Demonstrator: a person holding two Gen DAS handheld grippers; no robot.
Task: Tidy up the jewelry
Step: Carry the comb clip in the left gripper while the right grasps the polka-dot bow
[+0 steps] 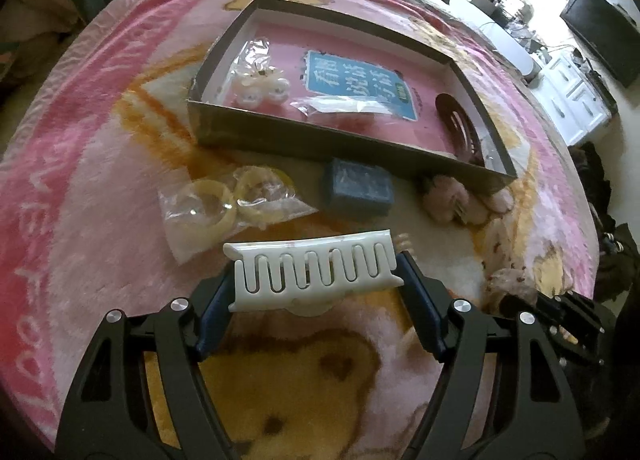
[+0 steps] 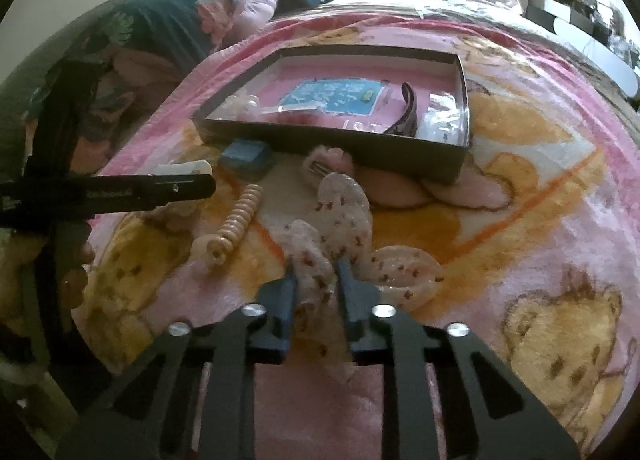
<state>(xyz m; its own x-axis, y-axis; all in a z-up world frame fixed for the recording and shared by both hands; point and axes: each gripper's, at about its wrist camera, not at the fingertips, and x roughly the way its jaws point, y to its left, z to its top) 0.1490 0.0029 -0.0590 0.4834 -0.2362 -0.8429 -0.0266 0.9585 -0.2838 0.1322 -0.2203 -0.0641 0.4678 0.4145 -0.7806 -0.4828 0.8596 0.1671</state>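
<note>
While both grippers hold a piece at once, the step in hand looks like carrying each one over the near wall of the shallow box (image 1: pixel 320 140) that sits toward the far edge of the pink bear blanket (image 1: pixel 80 188). The left gripper (image 1: pixel 316 280) clamps the white comb-toothed hair claw (image 1: pixel 312 268) by its two ends, jaws set about halfway apart. The right gripper (image 2: pixel 316 280) has its jaws nearly together, pinching a fold of the floral fabric scrunchie (image 2: pixel 344 228), whose loops trail on the blanket in front. To do this well, each hand probably needs to lift straight up first so the trailing fabric clears the spiral hair tie (image 2: pixel 236 224) just beside it, then release low inside the box, on a bare patch away from the pearl clips (image 1: pixel 260 88) and the brown headband (image 1: pixel 460 124). The bagged yellow bangles (image 1: pixel 224 204) and blue box (image 1: pixel 358 188) lie near the box wall, not yet packed
</note>
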